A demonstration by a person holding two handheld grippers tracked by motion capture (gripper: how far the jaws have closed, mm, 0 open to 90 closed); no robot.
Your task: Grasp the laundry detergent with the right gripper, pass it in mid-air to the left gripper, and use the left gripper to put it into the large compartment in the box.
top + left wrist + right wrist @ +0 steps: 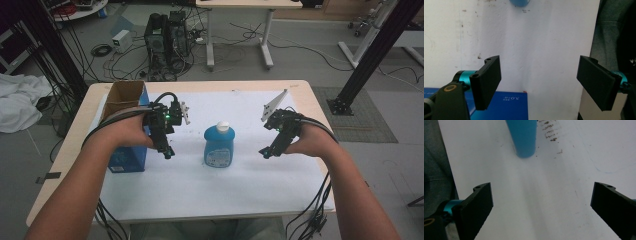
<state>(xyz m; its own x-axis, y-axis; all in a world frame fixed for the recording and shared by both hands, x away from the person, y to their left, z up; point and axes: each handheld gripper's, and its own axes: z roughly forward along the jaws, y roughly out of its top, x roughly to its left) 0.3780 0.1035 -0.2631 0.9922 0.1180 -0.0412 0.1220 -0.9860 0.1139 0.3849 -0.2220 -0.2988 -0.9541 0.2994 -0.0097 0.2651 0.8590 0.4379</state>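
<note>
Forearms: 2 bare forearms come in from the bottom of the high view, 1 on each side of the white sheet [240, 180] that covers most of the table [300, 90].
Cables: black cables trail from both grippers along the forearms and off the near edge of the table.
Left gripper [168, 152]: held in the person's left hand [127, 132], low over the white sheet, tips pointing down and toward the near edge; a green light glows on its body.
Left jaws: released, the 2 black pads standing well apart in the left gripper view [537, 83], with bare white sheet between them and nothing grasped.
Right gripper [266, 151]: held in the person's right hand [307, 142], tilted down and inward toward the middle of the table, a grey 3-cornered plate rising behind it.
Right jaws: released, spread wide in the right gripper view [541, 207], with bare sheet between the pads.
Blue bottle [219, 146]: stands upright on the white sheet between the 2 grippers, apart from both, white cap on top and a pale label facing the camera; its lower part shows at the top of the right gripper view [522, 137].
Blue box [131, 156]: stands at the left edge of the sheet, just beside the left hand, its top flaps open and brown inside.
Beyond the table: a computer tower [166, 42] sits on the grey floor among loose cables, and a white desk [240, 30] stands farther back.
</note>
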